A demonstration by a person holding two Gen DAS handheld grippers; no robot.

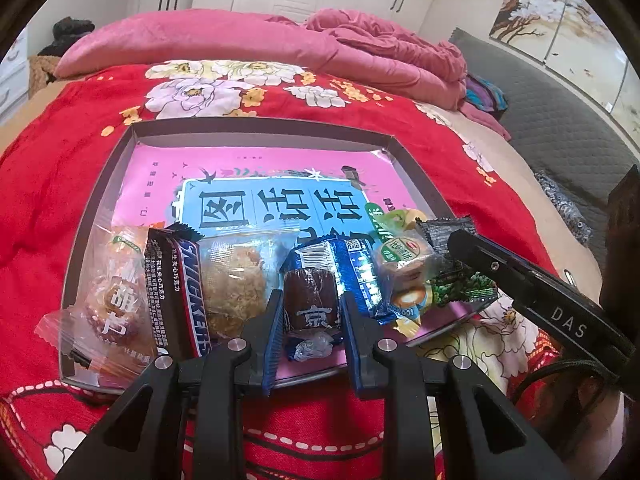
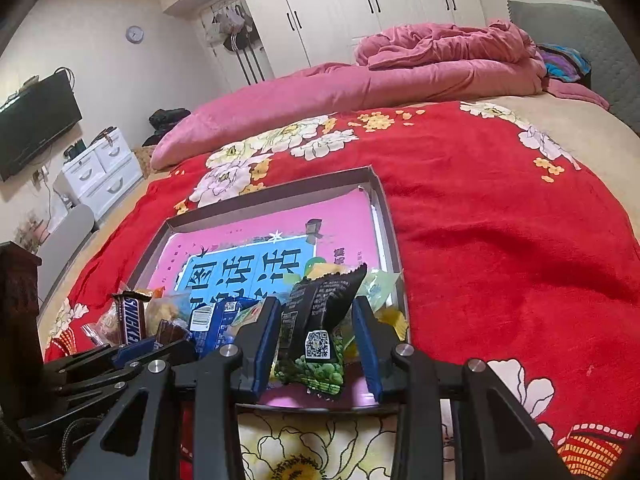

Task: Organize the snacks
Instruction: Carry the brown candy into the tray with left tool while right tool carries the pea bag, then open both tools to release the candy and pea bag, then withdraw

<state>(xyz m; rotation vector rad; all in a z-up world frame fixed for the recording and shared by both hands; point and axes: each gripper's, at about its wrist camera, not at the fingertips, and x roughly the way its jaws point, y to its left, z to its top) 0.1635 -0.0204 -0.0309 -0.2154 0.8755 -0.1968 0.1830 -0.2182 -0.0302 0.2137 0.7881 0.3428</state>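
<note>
Shallow grey tray [image 1: 120,148] on the red floral bedspread [image 1: 48,168], pink-and-blue printed sheet inside. Snacks bunched along tray's near edge. Left hand-held gripper [image 1: 311,316] pinching a brown wrapped candy [image 1: 311,300] just above tray's near rim — Snickers bar [image 1: 182,292] and a clear-bagged pastry to its left, blue packet [image 1: 352,264] behind. Right hand-held gripper [image 2: 316,328] at tray's near right corner, blue pads either side of a black-and-green packet [image 2: 320,320] standing upright — contact looks like a grip.
</note>
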